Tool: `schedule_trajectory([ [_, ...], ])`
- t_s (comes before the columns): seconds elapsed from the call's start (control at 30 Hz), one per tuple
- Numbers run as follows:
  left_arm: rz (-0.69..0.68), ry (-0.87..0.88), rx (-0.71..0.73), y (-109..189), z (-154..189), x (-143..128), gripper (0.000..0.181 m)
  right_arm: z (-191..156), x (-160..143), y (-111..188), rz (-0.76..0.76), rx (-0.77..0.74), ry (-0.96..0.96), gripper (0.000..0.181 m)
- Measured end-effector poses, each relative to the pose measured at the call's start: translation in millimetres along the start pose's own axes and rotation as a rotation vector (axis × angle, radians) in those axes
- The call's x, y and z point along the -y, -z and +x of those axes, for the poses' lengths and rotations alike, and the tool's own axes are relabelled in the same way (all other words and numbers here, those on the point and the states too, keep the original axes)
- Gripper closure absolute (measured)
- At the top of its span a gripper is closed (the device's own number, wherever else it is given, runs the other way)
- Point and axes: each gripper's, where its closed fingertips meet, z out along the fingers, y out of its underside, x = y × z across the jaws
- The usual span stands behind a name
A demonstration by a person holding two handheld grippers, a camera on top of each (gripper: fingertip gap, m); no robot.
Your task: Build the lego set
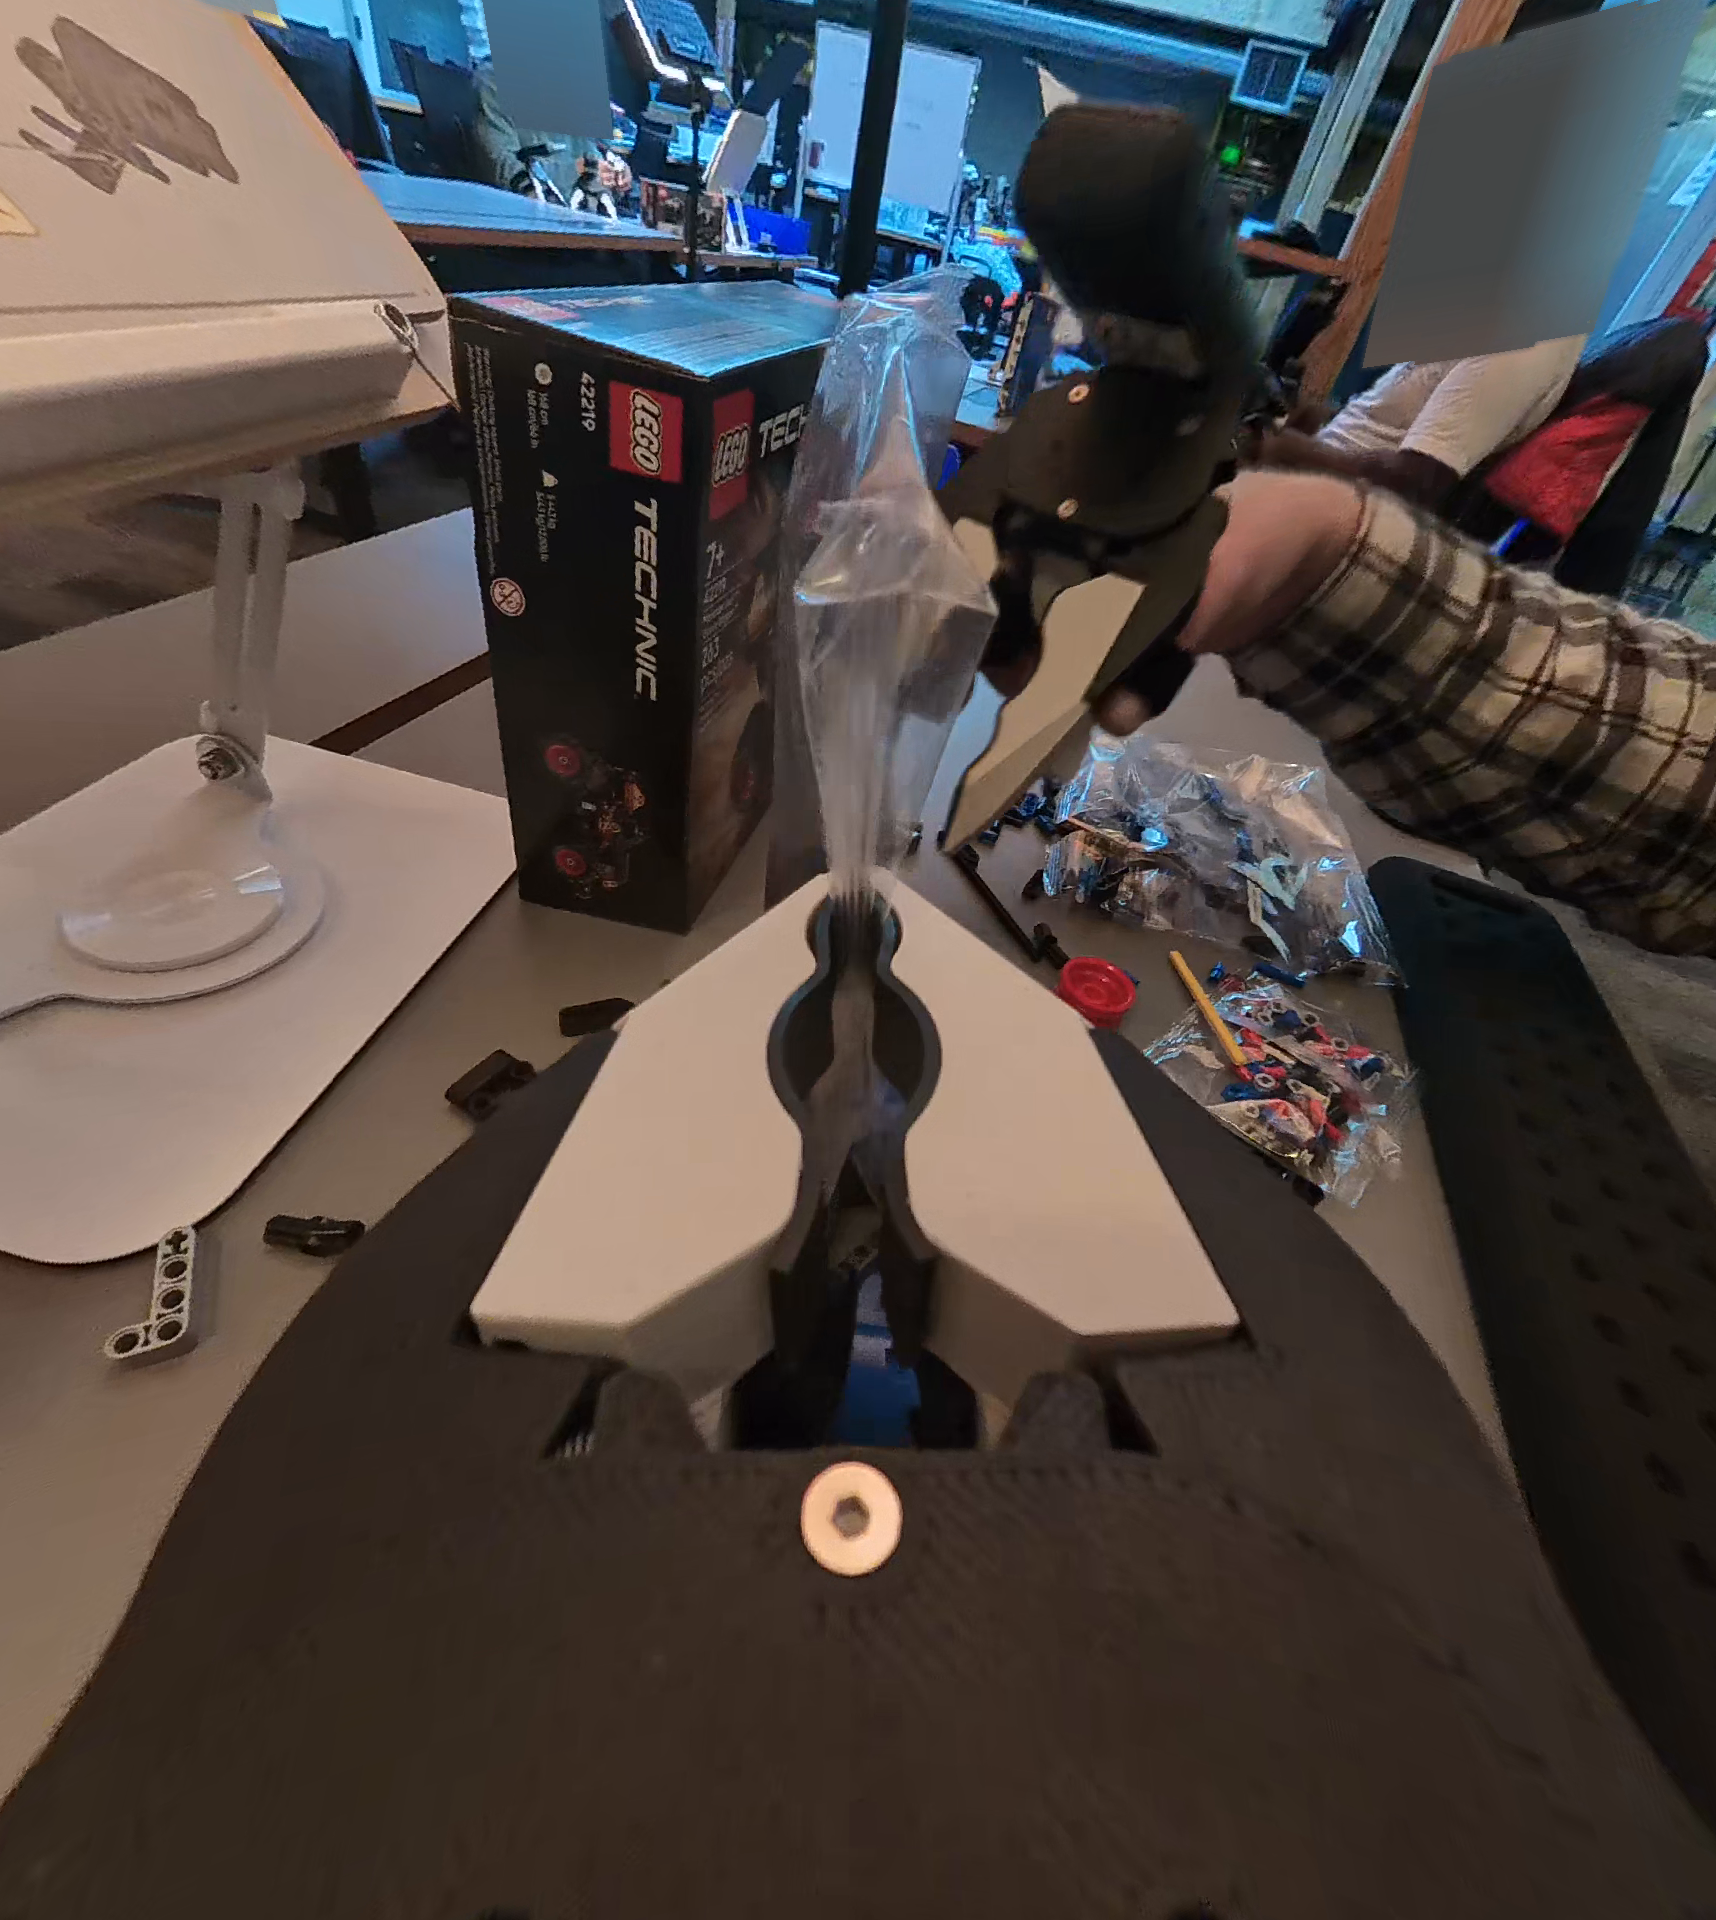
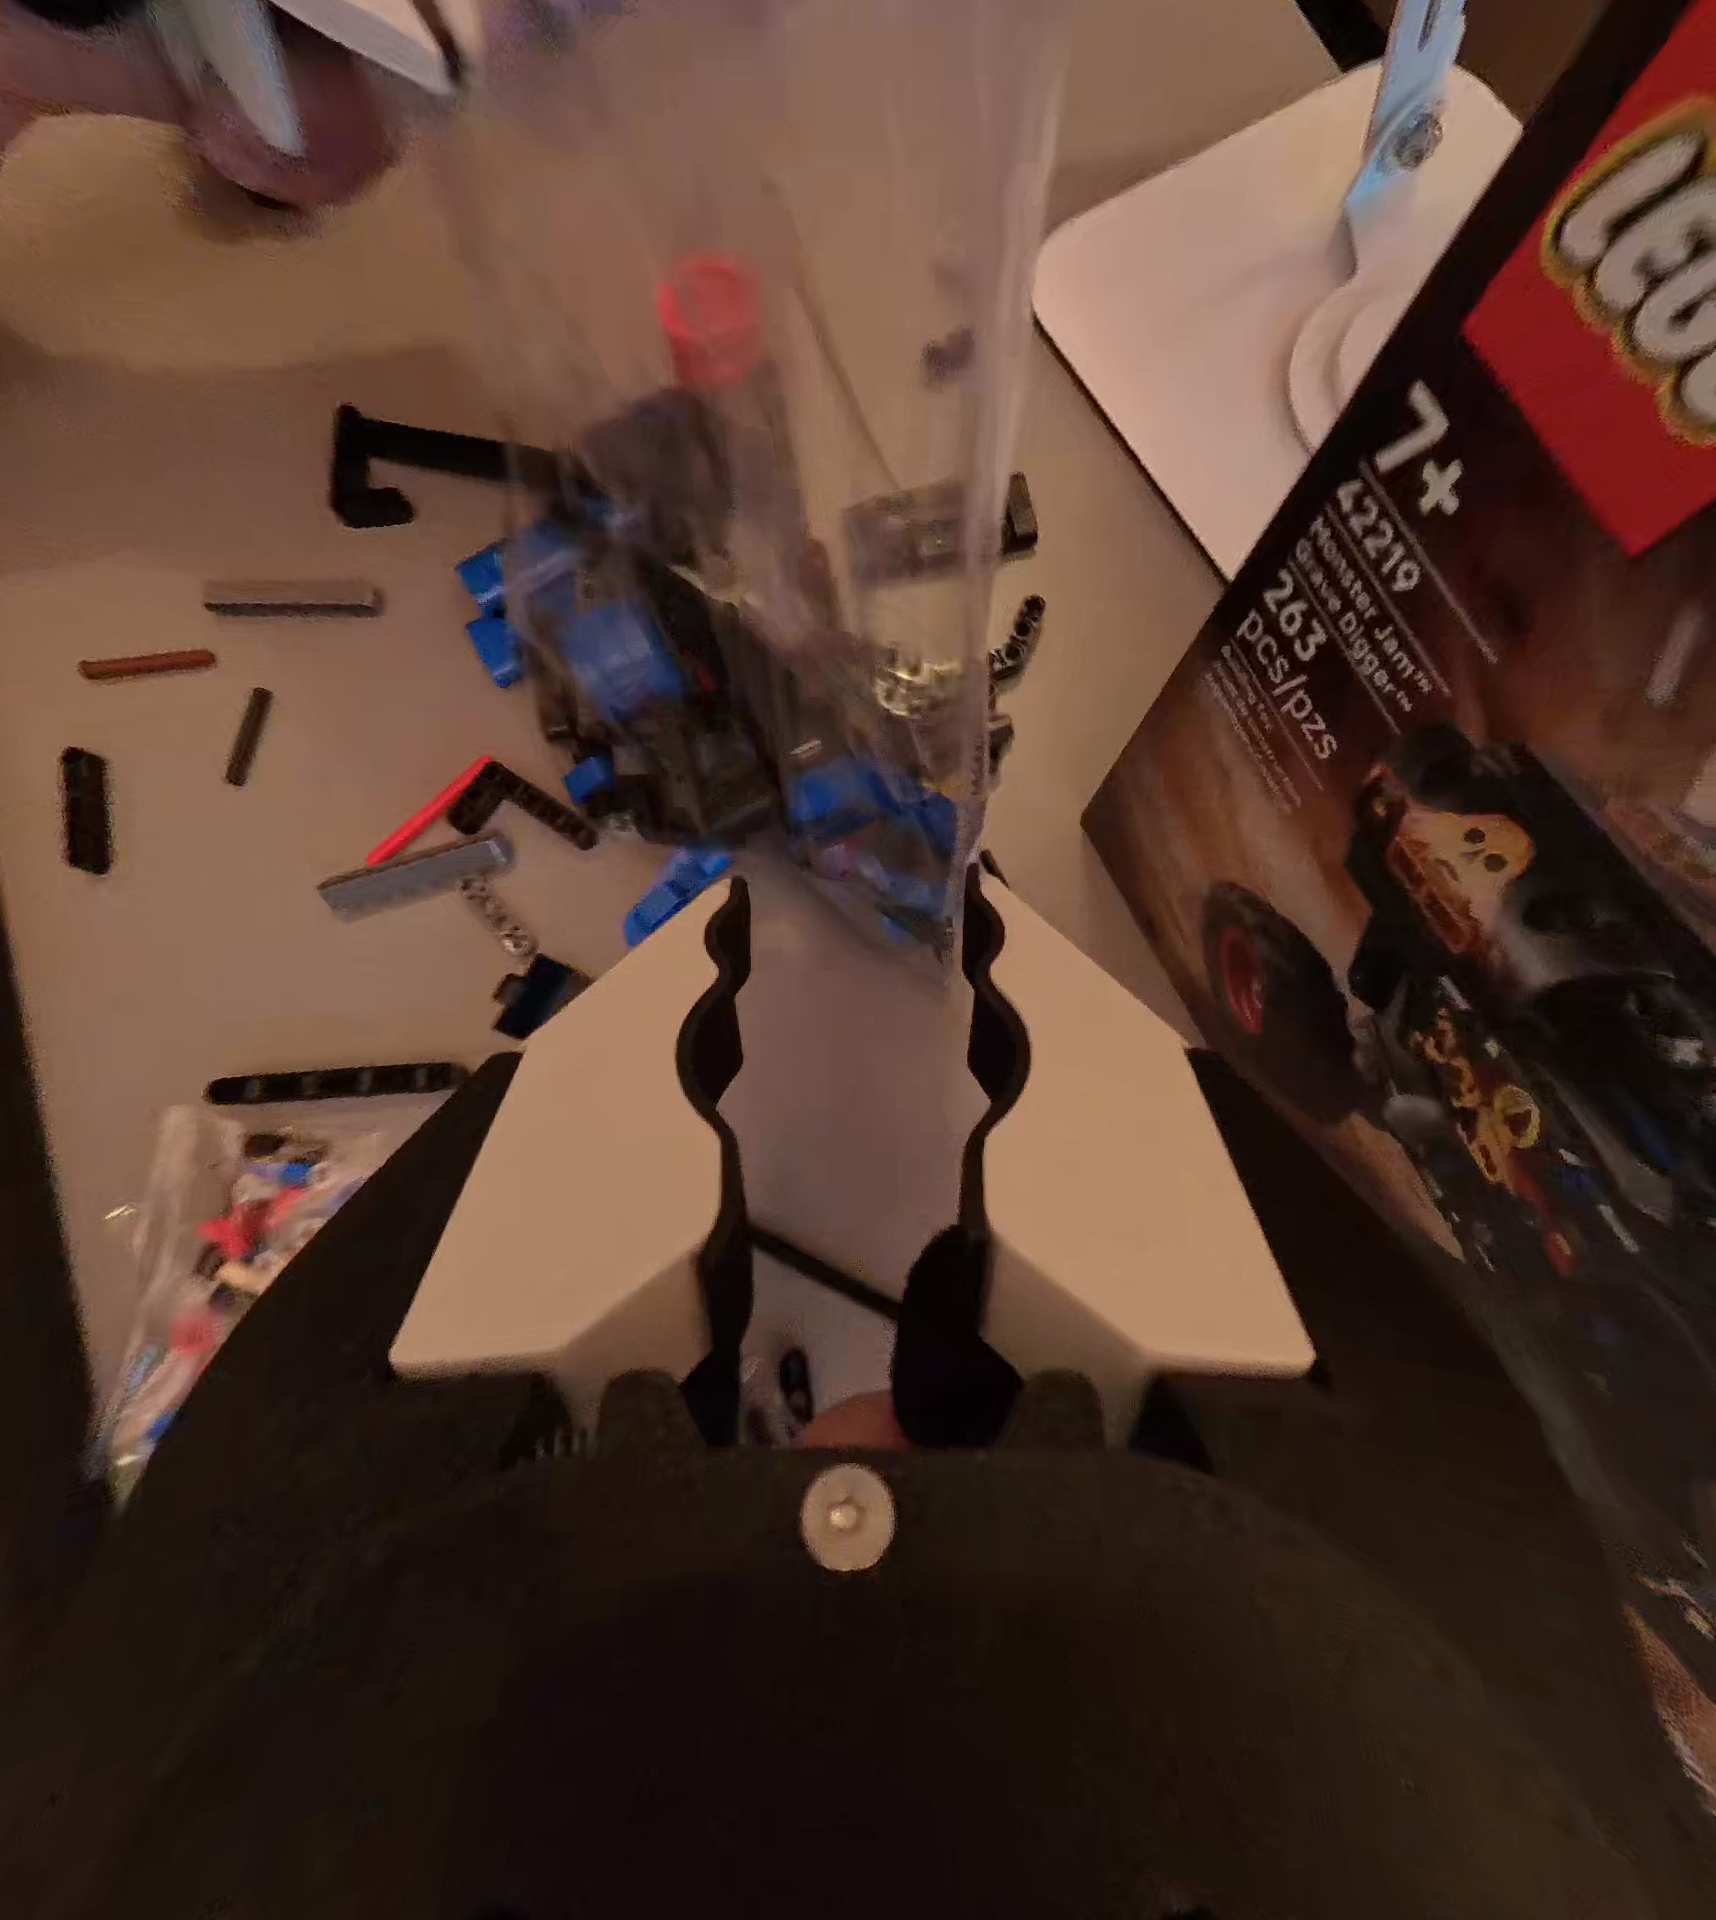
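Grey table [image 1: 397, 623], left gripper [image 1: 854, 914] jaws clamping clear bag [image 1: 875, 582], right gripper [image 2: 849, 914] jaws apart

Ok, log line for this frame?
left gripper: shut on bag | right gripper: open, beside bag | loose parts on table | box upright

Left wrist view, obstacles: set box [image 1: 625, 592] upright at 11 o'clock; white stand [image 1: 241, 665] at 9; parts bags [image 1: 1218, 842] at 2; loose pieces [image 1: 158, 1299] at 8. Bare table [image 1: 397, 613] between stand and box
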Motion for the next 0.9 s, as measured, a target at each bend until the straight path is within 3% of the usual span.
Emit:
schedule_trajectory([
  [0.2,0.026,-0.032,-0.071,1.3,11.6,2.8,0.181,16.0,2.3,-23.0,0.07,-0.054,0.026,0.144],
  [0.3,0.059,-0.027,-0.111,1.9,18.5,6.5,0.181,8.5,6.1,-26.2,0.114,-0.012,0.082,0.179],
  [0.57,0.095,-0.057,-0.106,13.1,19.5,17.8,0.181,2.3,18.6,-5.0,0.101,-0.01,0.131,0.18],
  [0.73,0.118,-0.057,-0.061,25.3,10.9,24.0,0.181,-5.0,30.8,16.2,0.053,-0.035,0.175,0.18],
  [0.9,0.116,-0.041,-0.033,25.1,3.6,21.8,0.181,-10.3,27.3,17.7,-0.039,-0.019,0.166,0.18],
])
